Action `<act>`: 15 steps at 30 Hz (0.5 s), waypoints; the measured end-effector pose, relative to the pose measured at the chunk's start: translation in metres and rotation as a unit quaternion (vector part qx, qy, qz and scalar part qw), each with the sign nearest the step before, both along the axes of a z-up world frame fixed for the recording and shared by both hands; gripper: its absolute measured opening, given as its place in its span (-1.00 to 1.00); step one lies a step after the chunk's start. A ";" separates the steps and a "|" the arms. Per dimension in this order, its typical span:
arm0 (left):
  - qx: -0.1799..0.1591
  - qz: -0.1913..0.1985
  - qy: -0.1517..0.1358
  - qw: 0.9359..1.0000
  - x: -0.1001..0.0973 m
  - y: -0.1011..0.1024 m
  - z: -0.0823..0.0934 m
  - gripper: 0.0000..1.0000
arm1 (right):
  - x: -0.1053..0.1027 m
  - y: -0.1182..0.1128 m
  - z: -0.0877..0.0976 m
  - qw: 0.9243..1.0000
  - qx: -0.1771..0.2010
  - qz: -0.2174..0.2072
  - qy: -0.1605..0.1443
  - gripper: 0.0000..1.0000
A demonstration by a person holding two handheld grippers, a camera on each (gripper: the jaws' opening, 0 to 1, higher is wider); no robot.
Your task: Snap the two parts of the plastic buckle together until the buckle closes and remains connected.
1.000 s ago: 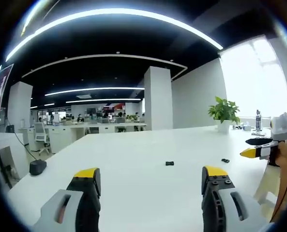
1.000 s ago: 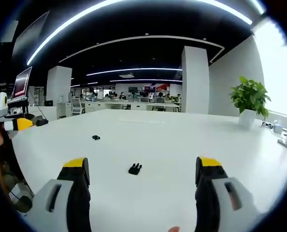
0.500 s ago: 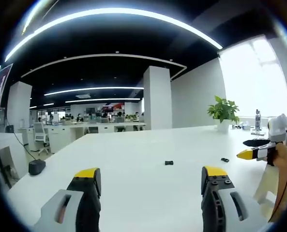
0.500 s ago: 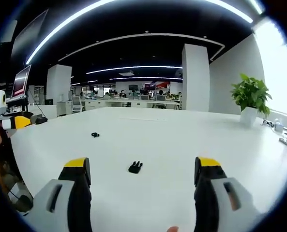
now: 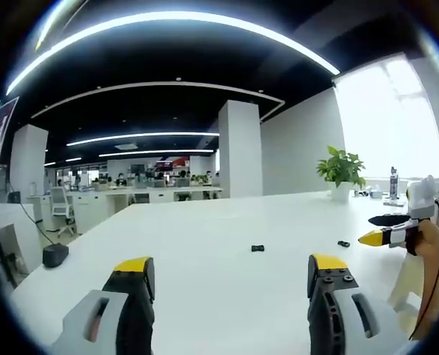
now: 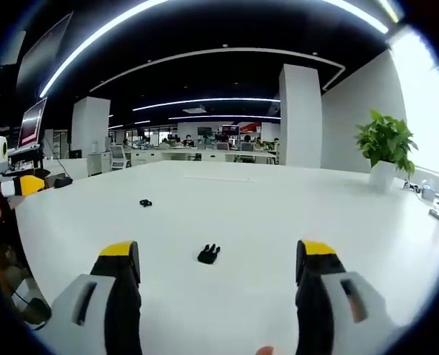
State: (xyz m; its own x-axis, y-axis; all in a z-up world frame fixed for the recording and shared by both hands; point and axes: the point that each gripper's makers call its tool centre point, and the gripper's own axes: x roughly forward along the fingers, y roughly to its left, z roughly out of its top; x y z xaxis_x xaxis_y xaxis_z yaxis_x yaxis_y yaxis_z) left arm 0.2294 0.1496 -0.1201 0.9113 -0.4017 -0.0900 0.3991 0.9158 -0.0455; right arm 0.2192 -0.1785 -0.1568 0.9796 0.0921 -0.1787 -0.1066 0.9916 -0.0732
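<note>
Two small black buckle parts lie apart on the white table [image 5: 204, 244]. In the left gripper view one part [image 5: 257, 248] sits ahead of my open left gripper [image 5: 230, 275], the other part [image 5: 343, 243] farther right, near my right gripper [image 5: 386, 237] entering from the right. In the right gripper view the pronged part [image 6: 209, 254] lies just ahead between the jaws of my open right gripper [image 6: 219, 260]; the other part [image 6: 145, 203] lies farther left. My left gripper [image 6: 15, 185] shows at the left edge. Both grippers hold nothing.
A potted plant [image 5: 341, 171] stands at the table's far right edge, with a bottle [image 5: 394, 183] near it. A black object [image 5: 55, 255] with a cable sits at the table's left edge. Desks, pillars and people fill the office behind.
Both views have shifted only slightly. The buckle parts lie where they were and both grippers stay open.
</note>
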 end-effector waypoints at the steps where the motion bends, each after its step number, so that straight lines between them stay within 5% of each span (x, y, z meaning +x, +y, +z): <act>1: 0.000 0.000 0.000 1.000 0.000 0.000 0.000 0.73 | 0.000 0.000 -0.001 1.000 0.000 0.000 0.001 0.74; 15: 0.002 -0.004 0.002 1.000 0.000 -0.002 -0.002 0.71 | 0.008 0.003 -0.011 1.000 -0.001 0.001 0.014 0.70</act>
State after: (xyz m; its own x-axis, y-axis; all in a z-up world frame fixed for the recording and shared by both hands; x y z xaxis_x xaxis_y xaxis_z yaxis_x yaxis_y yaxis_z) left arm 0.2297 0.1477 -0.1219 0.9080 -0.4080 -0.0951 0.4056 0.9130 -0.0441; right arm 0.2270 -0.1758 -0.1675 0.9739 0.0937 -0.2068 -0.1107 0.9912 -0.0720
